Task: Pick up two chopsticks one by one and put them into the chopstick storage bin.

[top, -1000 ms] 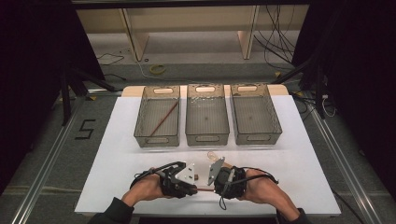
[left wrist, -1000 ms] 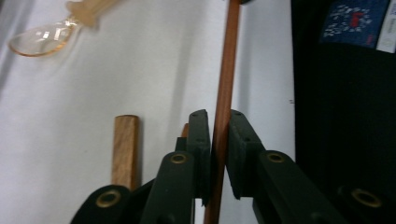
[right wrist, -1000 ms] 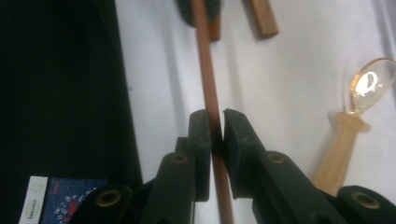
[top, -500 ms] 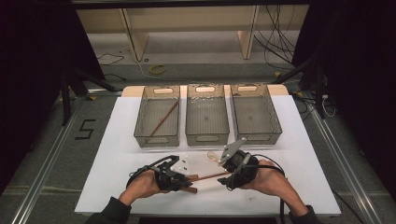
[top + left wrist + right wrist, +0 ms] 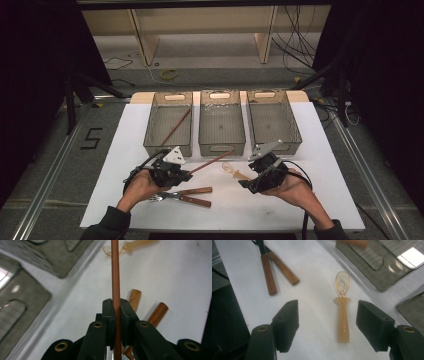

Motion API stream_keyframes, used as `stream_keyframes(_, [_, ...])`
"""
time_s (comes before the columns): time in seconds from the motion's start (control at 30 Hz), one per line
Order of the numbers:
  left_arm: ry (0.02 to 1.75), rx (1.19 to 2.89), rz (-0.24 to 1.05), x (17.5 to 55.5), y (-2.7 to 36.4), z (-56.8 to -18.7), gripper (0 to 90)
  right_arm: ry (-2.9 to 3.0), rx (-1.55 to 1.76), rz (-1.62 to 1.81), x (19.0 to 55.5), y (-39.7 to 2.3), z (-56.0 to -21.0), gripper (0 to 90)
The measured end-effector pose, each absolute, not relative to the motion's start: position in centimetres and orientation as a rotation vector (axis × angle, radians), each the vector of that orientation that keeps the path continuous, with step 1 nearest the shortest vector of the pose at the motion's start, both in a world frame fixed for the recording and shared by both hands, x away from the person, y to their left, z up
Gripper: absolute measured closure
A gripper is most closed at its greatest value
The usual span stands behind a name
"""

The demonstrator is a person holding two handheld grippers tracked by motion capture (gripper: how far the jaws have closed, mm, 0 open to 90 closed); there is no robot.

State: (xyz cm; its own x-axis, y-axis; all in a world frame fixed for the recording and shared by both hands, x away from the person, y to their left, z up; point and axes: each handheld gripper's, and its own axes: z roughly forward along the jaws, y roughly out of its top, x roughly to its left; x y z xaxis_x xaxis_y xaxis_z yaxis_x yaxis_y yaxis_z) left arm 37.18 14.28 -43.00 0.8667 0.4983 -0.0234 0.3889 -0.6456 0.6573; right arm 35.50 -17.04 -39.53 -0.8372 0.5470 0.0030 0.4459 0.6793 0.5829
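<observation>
Lying lengthwise between the spread, just-opening jaws of the right gripper (image 5: 327,325): amber spoon (image 5: 342,307), on the white table (image 5: 317,277), bowl pointing away. Left gripper (image 5: 116,312) clenched a wooden chopstick (image 5: 115,272).

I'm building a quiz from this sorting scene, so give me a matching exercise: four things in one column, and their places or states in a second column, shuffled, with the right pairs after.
Things:
1. brown chopstick
2. clear amber spoon
3. two wooden-handled utensils
4. middle bin

Places or states:
A. lying flat on the white table, between open jaws that do not touch it
B. standing at the far side of the table, nothing visible inside
C. clamped between shut jaws of the left gripper
D. lying side by side near the left hand

The open jaws belong to the right gripper.

Pairs: 1-C, 2-A, 3-D, 4-B
</observation>
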Motion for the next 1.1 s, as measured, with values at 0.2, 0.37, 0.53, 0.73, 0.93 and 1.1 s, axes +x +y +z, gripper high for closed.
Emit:
stream_keyframes(0.2, [0.733,2.286,0.242,38.6,15.8,-42.1,83.6,2.720,0.842,0.869,35.6,-17.4,-39.9,35.1])
stream_keyframes(0.37, [0.804,2.228,0.267,39.9,17.0,-41.4,83.6,2.706,0.857,0.872,35.9,-17.7,-40.3,33.7])
stream_keyframes(0.53, [0.864,2.187,0.286,41.1,17.9,-41.2,83.6,2.712,0.893,0.859,36.2,-17.9,-41.0,32.5])
stream_keyframes(0.73, [0.911,2.147,0.322,42.1,18.4,-40.4,83.6,2.716,0.910,0.852,36.2,-17.9,-41.2,31.6])
stream_keyframes(0.93, [0.969,2.108,0.348,43.7,19.2,-39.7,83.6,2.719,0.898,0.851,36.3,-17.9,-41.3,30.3])
stream_keyframes(1.1, [1.025,2.071,0.367,45.4,19.9,-39.2,83.6,2.719,0.899,0.848,36.2,-17.8,-41.3,30.0])
